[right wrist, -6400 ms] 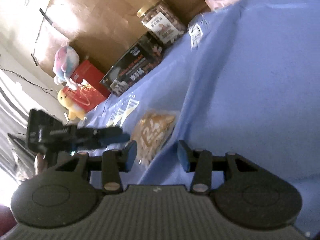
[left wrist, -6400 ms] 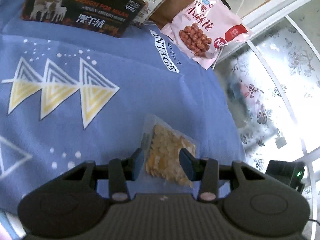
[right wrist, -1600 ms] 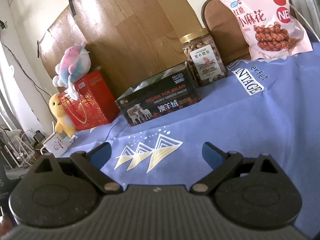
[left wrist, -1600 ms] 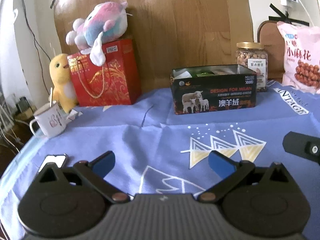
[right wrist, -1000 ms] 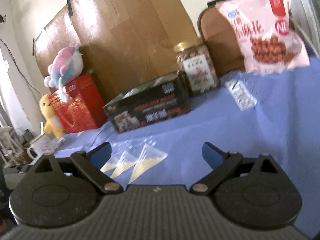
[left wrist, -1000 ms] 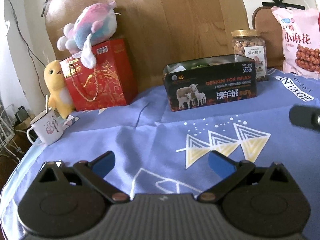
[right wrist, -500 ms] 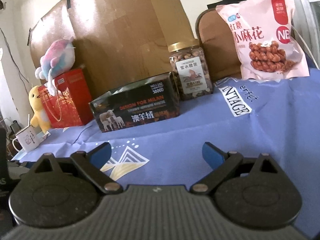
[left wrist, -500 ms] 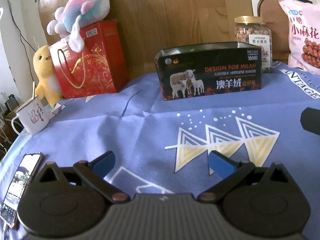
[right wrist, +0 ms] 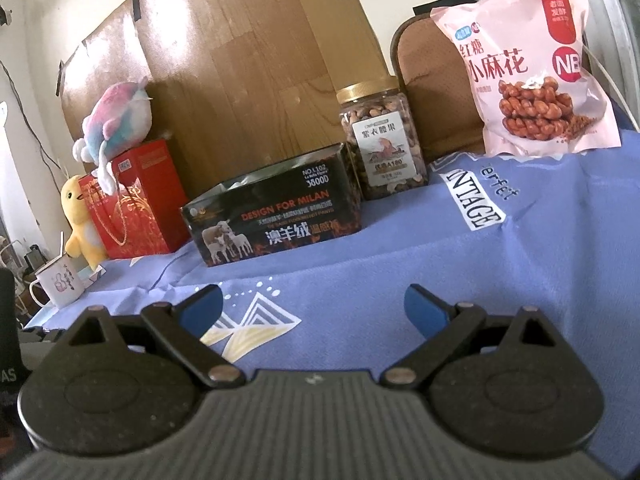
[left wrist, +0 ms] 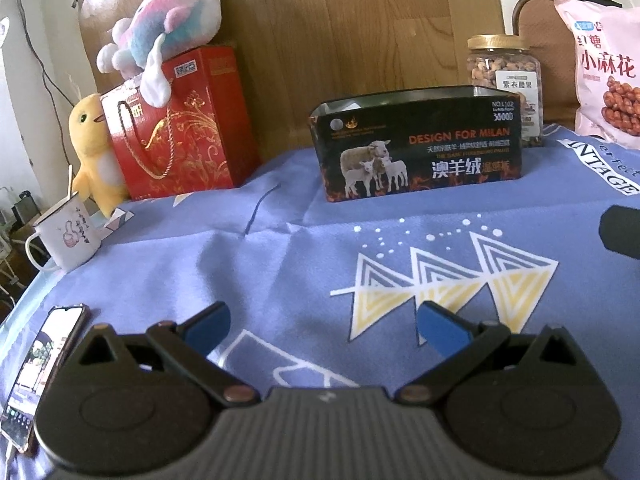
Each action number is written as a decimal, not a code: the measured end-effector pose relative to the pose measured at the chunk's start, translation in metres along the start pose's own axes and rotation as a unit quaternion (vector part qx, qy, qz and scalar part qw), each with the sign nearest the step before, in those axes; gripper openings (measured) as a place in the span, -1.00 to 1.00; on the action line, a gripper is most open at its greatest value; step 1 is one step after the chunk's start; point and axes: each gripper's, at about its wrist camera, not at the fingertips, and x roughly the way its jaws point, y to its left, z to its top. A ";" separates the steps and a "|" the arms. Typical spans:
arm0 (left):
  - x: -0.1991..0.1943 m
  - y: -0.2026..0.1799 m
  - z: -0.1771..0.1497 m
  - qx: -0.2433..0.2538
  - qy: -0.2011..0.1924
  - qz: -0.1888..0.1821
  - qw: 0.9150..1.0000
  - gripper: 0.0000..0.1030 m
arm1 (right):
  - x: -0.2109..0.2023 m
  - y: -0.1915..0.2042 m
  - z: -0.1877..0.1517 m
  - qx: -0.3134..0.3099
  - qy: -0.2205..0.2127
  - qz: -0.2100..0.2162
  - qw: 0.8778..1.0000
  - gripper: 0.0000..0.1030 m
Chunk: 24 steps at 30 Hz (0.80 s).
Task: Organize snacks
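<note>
Straight ahead of both pairs of jaws, at the far edge of the blue patterned cloth (left wrist: 256, 264), the black rectangular open-topped box printed with sheep (left wrist: 416, 144) is standing with its long side running left to right across both views. Judging from the task, this box is serving as the snack container, and whatever is lying inside it is staying hidden below its rim. Just behind its right end the clear plastic jar of nuts with a gold lid (right wrist: 378, 136) is standing upright, partly cut off by the box in the left wrist view. Farther right, the pink bag of fried dough twists (right wrist: 536, 64) is leaning upright against a brown woven chair back (right wrist: 432, 88), well apart from the box.

Facing these things, the left gripper (left wrist: 322, 324) is hovering over the cloth with its jaws spread wide and nothing between them, and the right gripper (right wrist: 312, 304) is doing the same. By my reading, the right gripper is sitting nearer the jar and the bag, since a dark piece of it (left wrist: 620, 232) is showing at the right edge of the left view.

Off to the left, a red gift bag (left wrist: 176, 128), a pastel plush toy (left wrist: 168, 32), a yellow plush duck (left wrist: 94, 148), a white mug (left wrist: 66, 236) and a phone (left wrist: 36, 368) are sitting clear of the work. No loose snack is showing on the cloth.
</note>
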 end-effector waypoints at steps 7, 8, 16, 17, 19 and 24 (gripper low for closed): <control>-0.003 0.002 -0.001 -0.004 -0.006 0.017 1.000 1.00 | -0.002 0.000 0.000 0.002 -0.002 0.001 1.000 0.92; -0.003 0.002 -0.001 -0.004 -0.006 0.018 1.000 1.00 | -0.003 0.000 -0.001 0.003 -0.003 0.001 1.000 0.92; -0.004 0.002 -0.001 -0.004 -0.008 0.024 1.000 1.00 | -0.003 0.001 -0.001 0.003 -0.005 0.002 1.000 0.92; -0.004 0.001 -0.002 -0.004 -0.009 0.025 1.000 1.00 | -0.003 0.001 -0.001 0.003 -0.005 0.002 1.000 0.92; -0.004 0.001 -0.002 -0.004 -0.010 0.026 1.000 1.00 | -0.003 0.001 -0.001 0.003 -0.005 0.002 1.000 0.92; -0.004 0.002 -0.002 -0.004 -0.013 0.030 0.999 1.00 | -0.004 0.001 -0.001 0.003 -0.005 0.002 1.000 0.92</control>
